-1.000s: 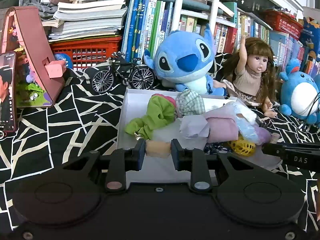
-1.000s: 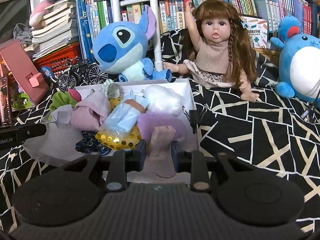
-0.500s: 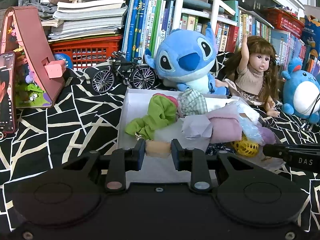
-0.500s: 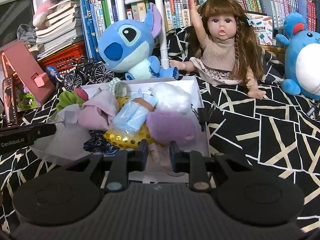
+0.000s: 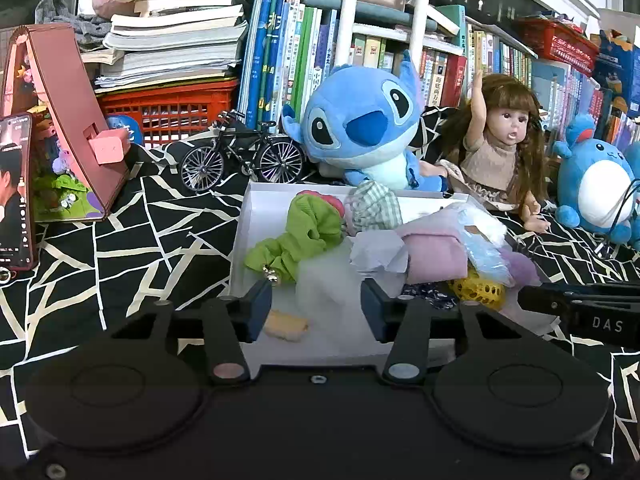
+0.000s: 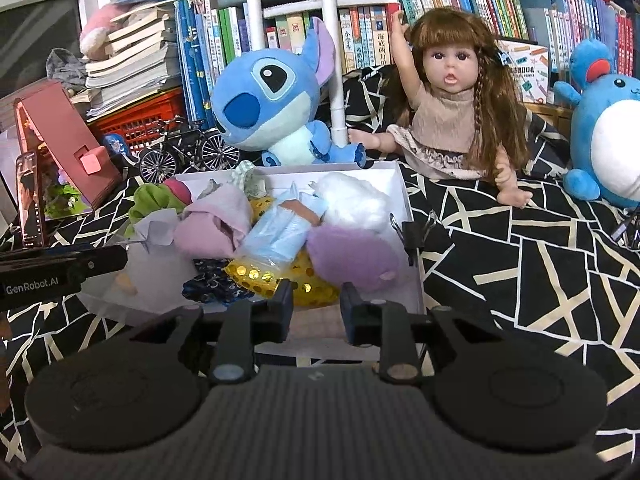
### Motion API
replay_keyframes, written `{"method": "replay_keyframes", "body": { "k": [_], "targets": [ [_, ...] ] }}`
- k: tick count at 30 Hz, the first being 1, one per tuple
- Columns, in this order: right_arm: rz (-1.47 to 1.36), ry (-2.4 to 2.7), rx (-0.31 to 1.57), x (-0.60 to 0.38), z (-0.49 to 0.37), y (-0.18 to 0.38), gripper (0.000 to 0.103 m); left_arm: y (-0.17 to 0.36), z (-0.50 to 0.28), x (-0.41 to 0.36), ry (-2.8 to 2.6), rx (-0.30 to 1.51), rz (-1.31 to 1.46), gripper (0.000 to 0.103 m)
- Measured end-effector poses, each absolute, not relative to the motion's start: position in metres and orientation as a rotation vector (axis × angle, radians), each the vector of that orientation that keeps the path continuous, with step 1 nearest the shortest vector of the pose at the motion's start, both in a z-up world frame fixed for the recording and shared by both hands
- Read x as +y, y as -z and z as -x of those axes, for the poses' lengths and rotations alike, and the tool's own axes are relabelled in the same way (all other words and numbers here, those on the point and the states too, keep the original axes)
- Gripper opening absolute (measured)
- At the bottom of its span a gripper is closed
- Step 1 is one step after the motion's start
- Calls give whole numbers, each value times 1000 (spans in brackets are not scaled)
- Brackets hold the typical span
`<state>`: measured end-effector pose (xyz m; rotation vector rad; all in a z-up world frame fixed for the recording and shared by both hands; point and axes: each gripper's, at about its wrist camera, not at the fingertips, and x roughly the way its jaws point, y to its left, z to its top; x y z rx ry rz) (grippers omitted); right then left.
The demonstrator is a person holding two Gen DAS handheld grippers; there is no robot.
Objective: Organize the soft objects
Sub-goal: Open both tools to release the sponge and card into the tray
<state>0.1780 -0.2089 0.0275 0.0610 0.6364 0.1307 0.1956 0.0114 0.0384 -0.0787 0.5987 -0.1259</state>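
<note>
The shallow white cardboard box sits on the black cloth with white cracked lines, and nearly all the soft things are heaped in it. At its near left corner lies a small beige sponge-like piece, loose on the box floor just inside the left gripper, whose jaws are opening; the left blue pad is beside the piece and the other stands well clear, so nothing is pinched. Behind it sprawls a lime-green fabric scrunchie with a pink bit at its top, then a green-and-white checked cloth ball, a folded pink cloth under crumpled pale lilac tissue, a clear bag of light blue material, a white fluffy wad, a round mauve plush pad and a yellow sequinned piece.

The right gripper hovers at the box's near right edge, jaws opening with only a narrow gap; between them I see box floor and the yellow edge, nothing gripped. A black binder clip grips the box's right wall.

Behind the box sit a blue big-eared plush creature, a long-haired doll in a beige dress with one arm raised, a round blue-and-white plush and a black model bicycle, all before crowded bookshelves.
</note>
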Motion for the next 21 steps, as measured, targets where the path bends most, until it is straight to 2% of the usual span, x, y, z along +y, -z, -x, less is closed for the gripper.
{"method": "replay_keyframes", "body": {
  "k": [2, 9, 11, 21],
  "targets": [
    [-51, -133, 630, -207, -176, -29, 48, -39, -193, 11, 125, 594, 77, 55],
    [-25, -137, 611, -203, -171, -32, 51, -43, -186, 10, 130, 587, 76, 61],
    [-21, -137, 607, -202, -169, -32, 55, -44, -185, 10, 131, 586, 74, 64],
    [-20, -136, 594, -200, -165, -35, 64, -47, -179, 9, 134, 578, 76, 74]
  ]
}}
